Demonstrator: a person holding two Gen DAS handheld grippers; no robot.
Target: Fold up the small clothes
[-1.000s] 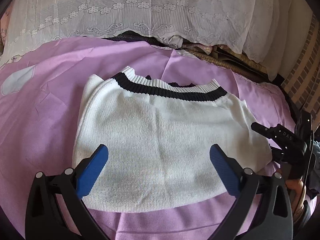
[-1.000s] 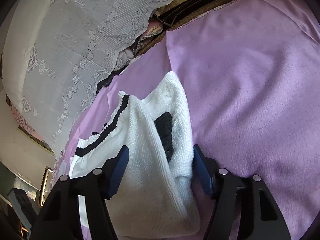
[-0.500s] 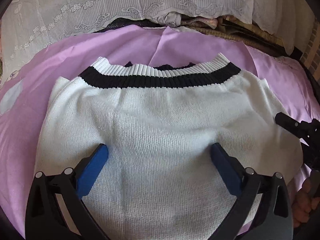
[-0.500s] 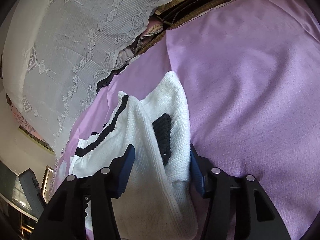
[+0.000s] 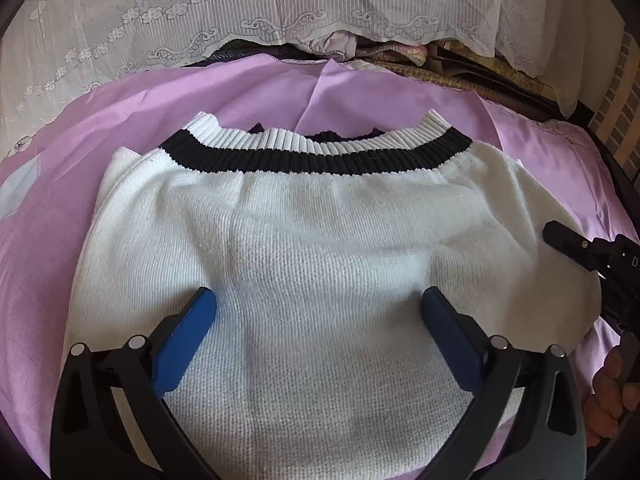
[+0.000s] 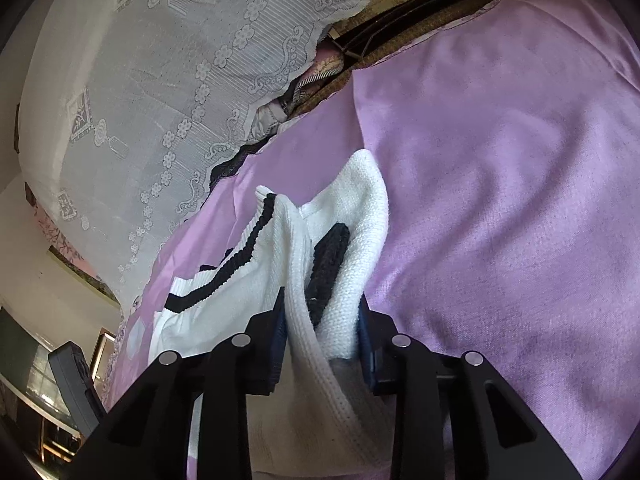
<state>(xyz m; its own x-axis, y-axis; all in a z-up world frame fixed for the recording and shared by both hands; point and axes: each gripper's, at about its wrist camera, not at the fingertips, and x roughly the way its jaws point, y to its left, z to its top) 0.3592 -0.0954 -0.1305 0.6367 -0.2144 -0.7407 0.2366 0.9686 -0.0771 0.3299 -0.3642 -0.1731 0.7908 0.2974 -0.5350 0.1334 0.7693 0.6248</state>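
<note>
Here a small white knitted sweater with a black-and-white ribbed band [image 5: 320, 264] lies spread on a smooth lilac sheet [image 5: 132, 120], the banded edge turned toward the far side, where a white lace-patterned cloth [image 5: 160, 20] hangs behind. The left gripper [image 5: 318, 312] is poised over the middle of the knit with its blue-padded jaws spread wide; the white fabric lies under the gap between them, and neither pad pinches any of it. At the sweater's right-hand edge the right gripper [image 6: 322, 328] has a bunched fold of the white knit between its jaws, which are closing on it: in the right wrist view the pads press against the fabric from both sides, and the cloth rises from them in a ridge with a strip of black ribbing [image 6: 328, 264] showing inside the fold. From the left wrist view that same gripper appears as a black frame at the right border, with the person's hand [image 5: 608, 400] wrapped around its grip just below.
</note>
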